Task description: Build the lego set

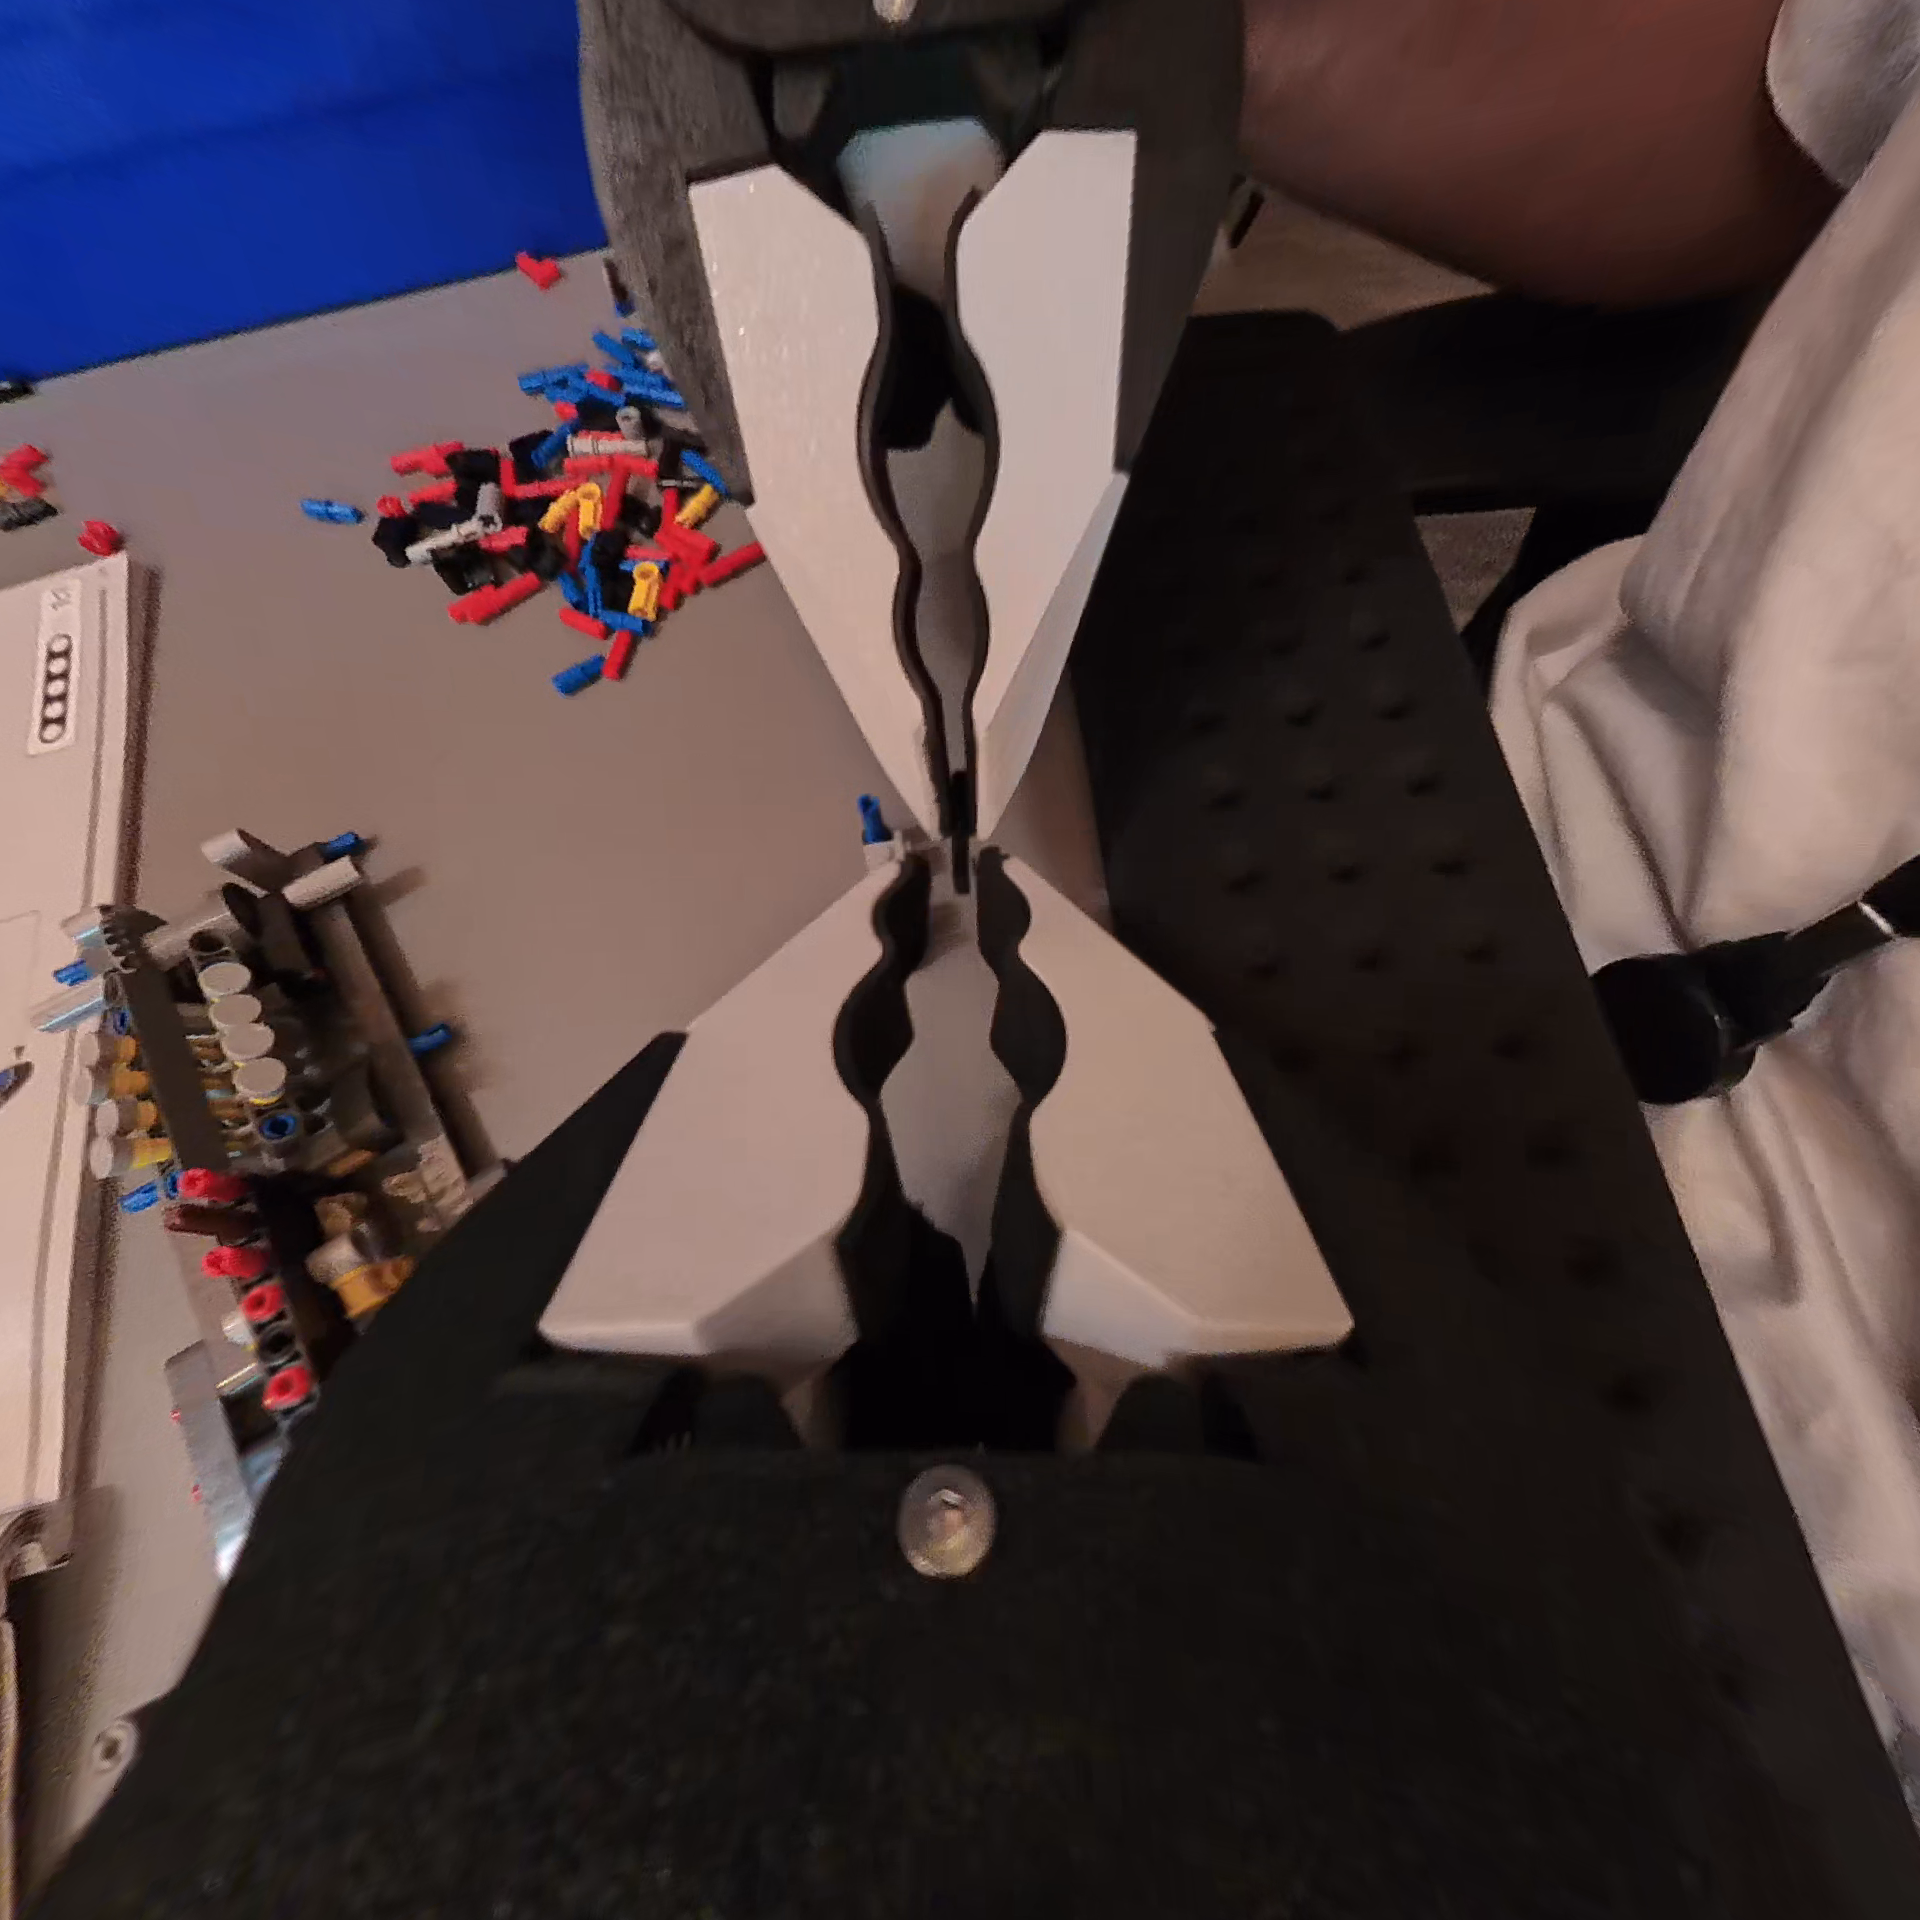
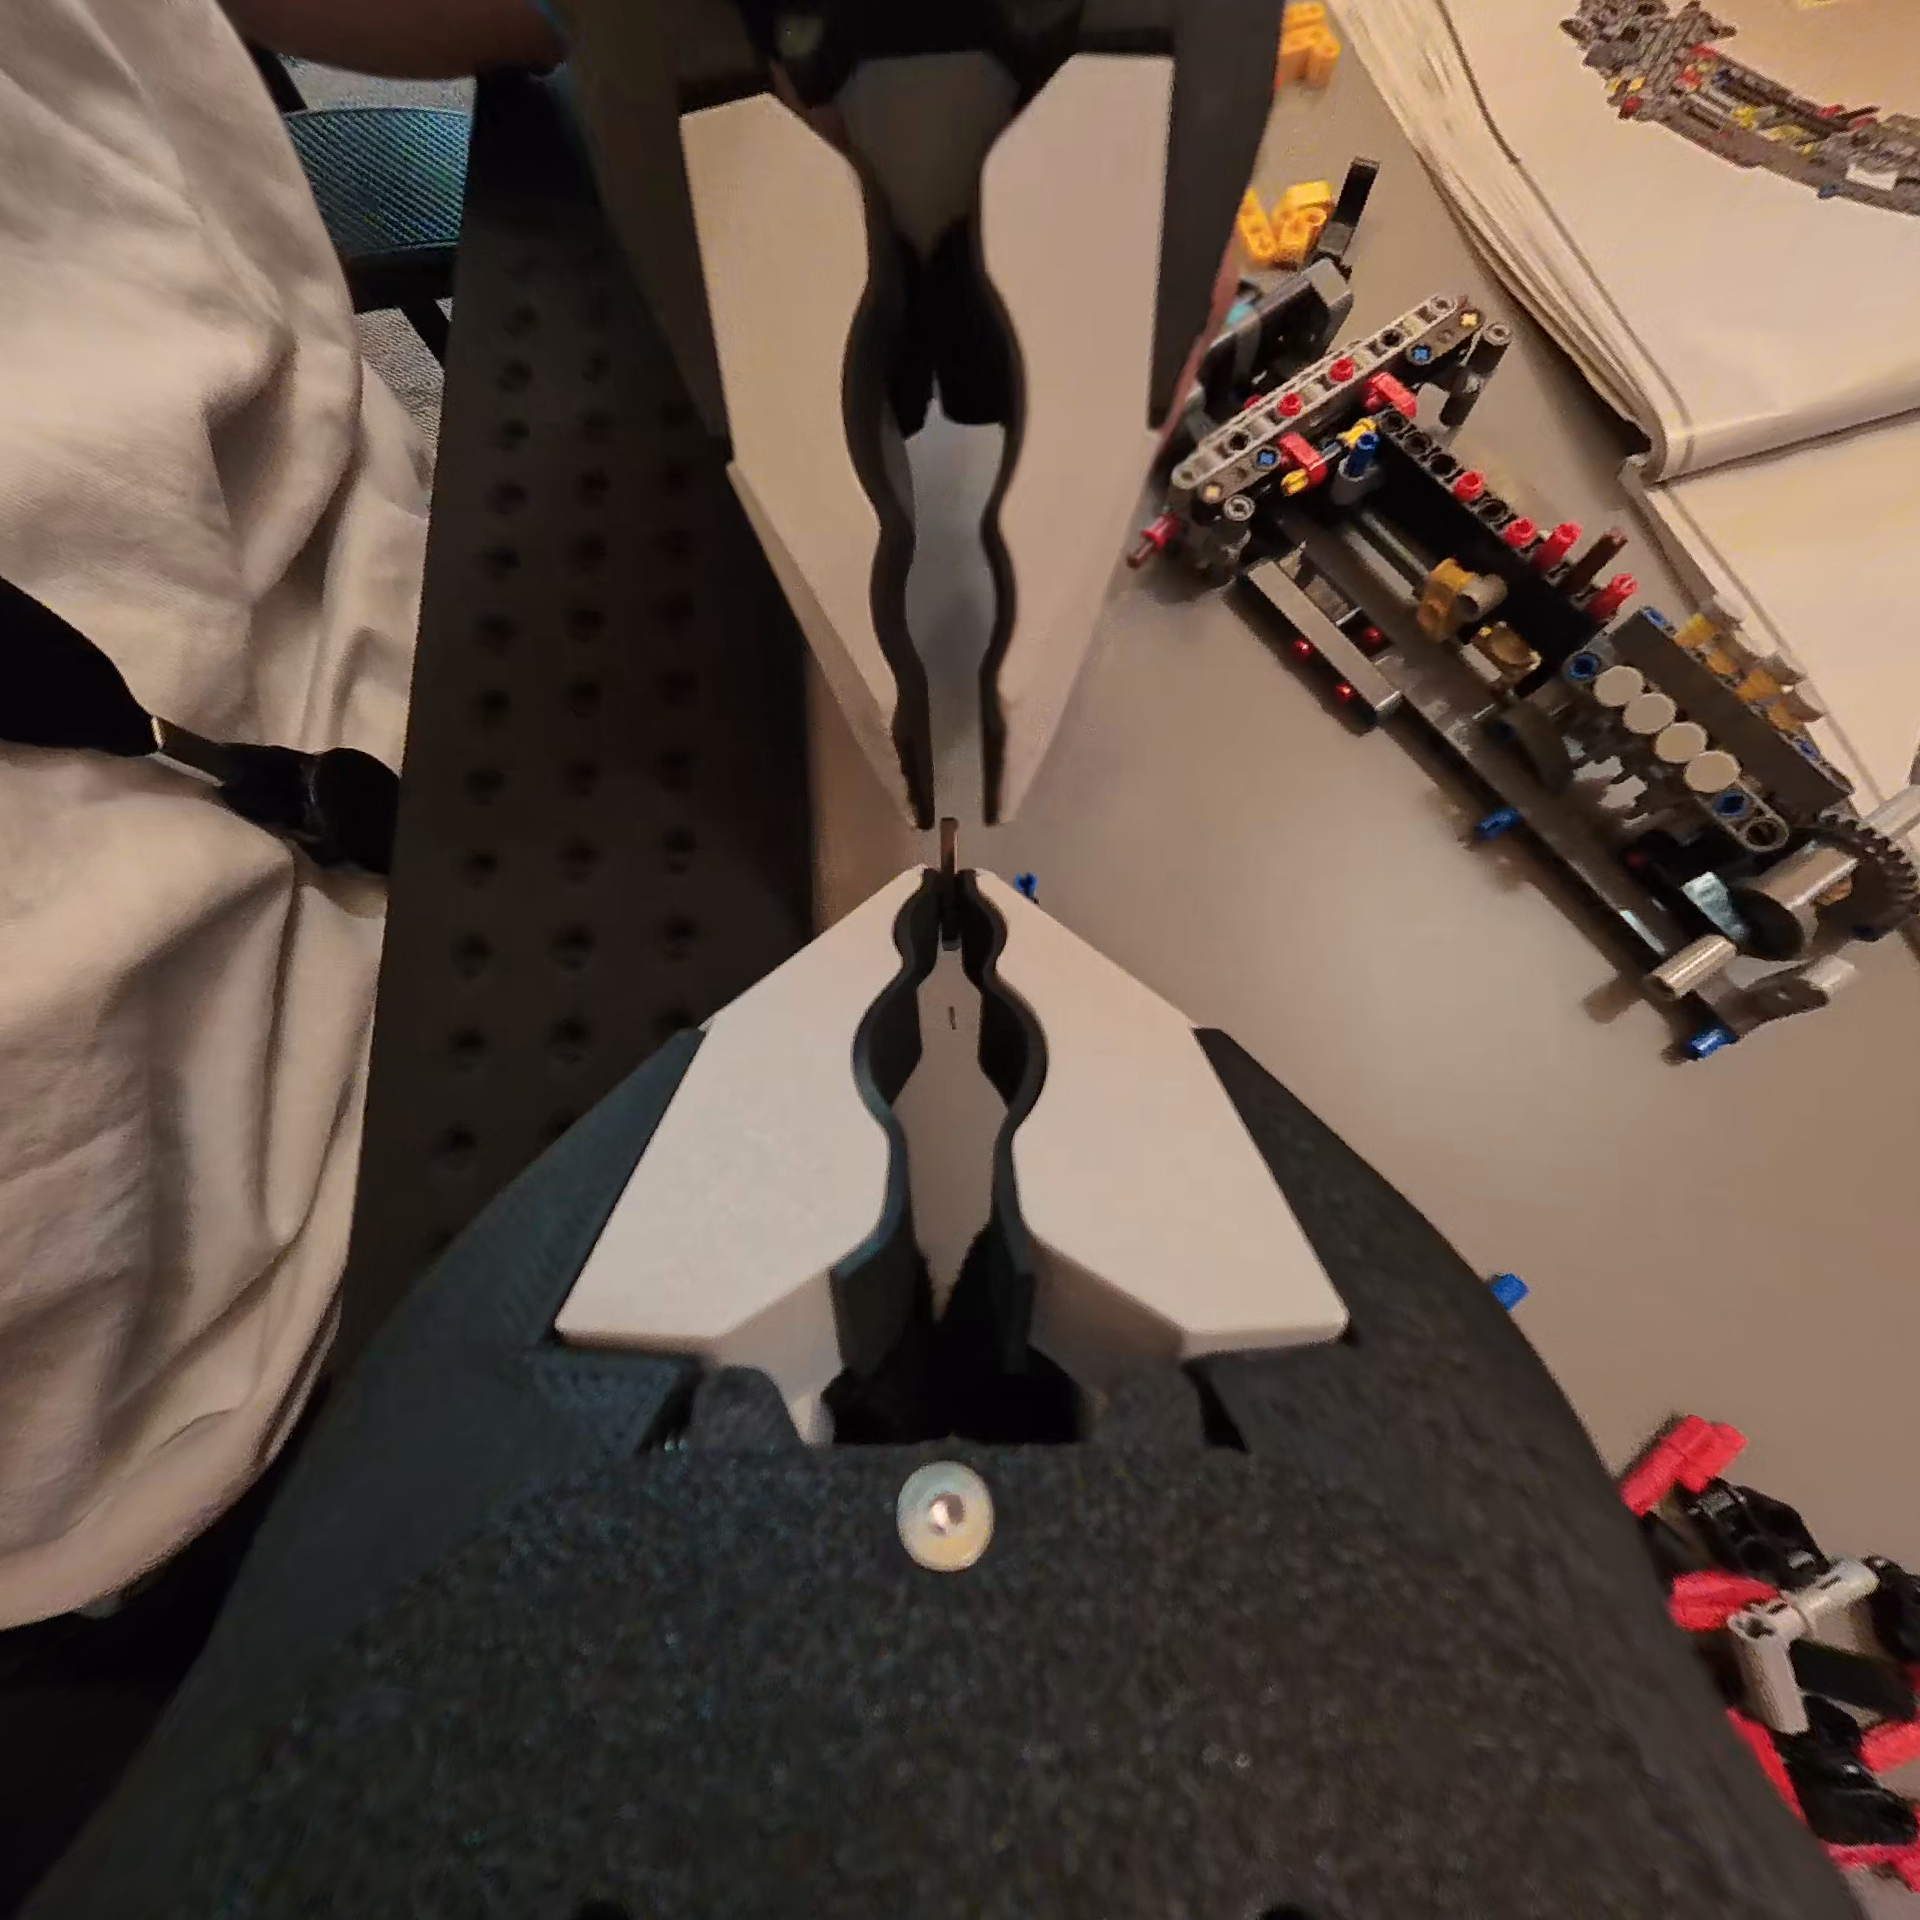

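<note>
My two grippers meet tip to tip above the grey table (image 1: pixel 623 831). My right gripper (image 2: pixel 948 883) is shut on a thin black lego piece (image 2: pixel 948 847) that sticks out past its tips. In the left wrist view the right gripper (image 1: pixel 956 821) comes down from the top with the black piece (image 1: pixel 958 857). My left gripper (image 1: pixel 956 868) is slightly open, its tips on either side of the piece's free end. It also shows in the right wrist view (image 2: pixel 956 821). The partly built model (image 1: pixel 239 1091) lies on the table, also in the right wrist view (image 2: pixel 1507 623).
A pile of red, blue, black and yellow pins (image 1: pixel 571 520) lies beyond the left gripper. An open instruction booklet (image 2: pixel 1714 260) lies past the model. Yellow pieces (image 2: pixel 1288 218) and red and black pieces (image 2: pixel 1787 1621) lie nearby. A person in light clothing (image 1: pixel 1766 727) sits beside a black perforated panel (image 1: pixel 1351 831). Less than 4 cm separates the two grippers' tips.
</note>
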The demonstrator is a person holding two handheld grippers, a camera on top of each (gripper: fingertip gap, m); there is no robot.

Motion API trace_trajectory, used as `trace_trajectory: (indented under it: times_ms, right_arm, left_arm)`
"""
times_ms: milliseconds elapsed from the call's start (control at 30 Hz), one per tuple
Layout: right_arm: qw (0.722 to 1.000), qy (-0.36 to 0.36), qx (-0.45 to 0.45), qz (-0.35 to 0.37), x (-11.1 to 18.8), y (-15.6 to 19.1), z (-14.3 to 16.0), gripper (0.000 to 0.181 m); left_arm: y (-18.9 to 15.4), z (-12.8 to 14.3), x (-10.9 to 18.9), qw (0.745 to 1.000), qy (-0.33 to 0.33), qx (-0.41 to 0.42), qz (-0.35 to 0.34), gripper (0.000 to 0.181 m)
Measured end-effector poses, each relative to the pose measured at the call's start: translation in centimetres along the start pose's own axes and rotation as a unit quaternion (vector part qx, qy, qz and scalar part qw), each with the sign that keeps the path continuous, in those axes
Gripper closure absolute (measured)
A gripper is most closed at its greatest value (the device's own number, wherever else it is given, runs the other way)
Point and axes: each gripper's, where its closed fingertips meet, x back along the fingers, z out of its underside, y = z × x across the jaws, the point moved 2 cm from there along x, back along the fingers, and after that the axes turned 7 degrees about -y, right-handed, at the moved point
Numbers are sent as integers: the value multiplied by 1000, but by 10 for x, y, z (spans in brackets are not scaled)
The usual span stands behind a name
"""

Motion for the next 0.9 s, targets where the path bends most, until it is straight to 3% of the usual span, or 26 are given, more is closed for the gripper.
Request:
trace_trajectory:
  times_ms: [167,400,767,900]
  right_arm:
    - [1000,-3,0,-4,-4,7,1,179]
    - [999,31,29,18,-9,12,5,177]
    - [994,93,57,28,-11,10,15,179]
    - [990,115,62,46,-8,1,16,180]
  left_arm:
    - [-9,1,-4,1000,-4,-11,-18,180]
    - [-13,14,-10,997,60,-53,-20,180]
    - [-13,11,-16,994,74,-76,-23,180]
    - [-5,9,-17,997,58,-42,-38,174]
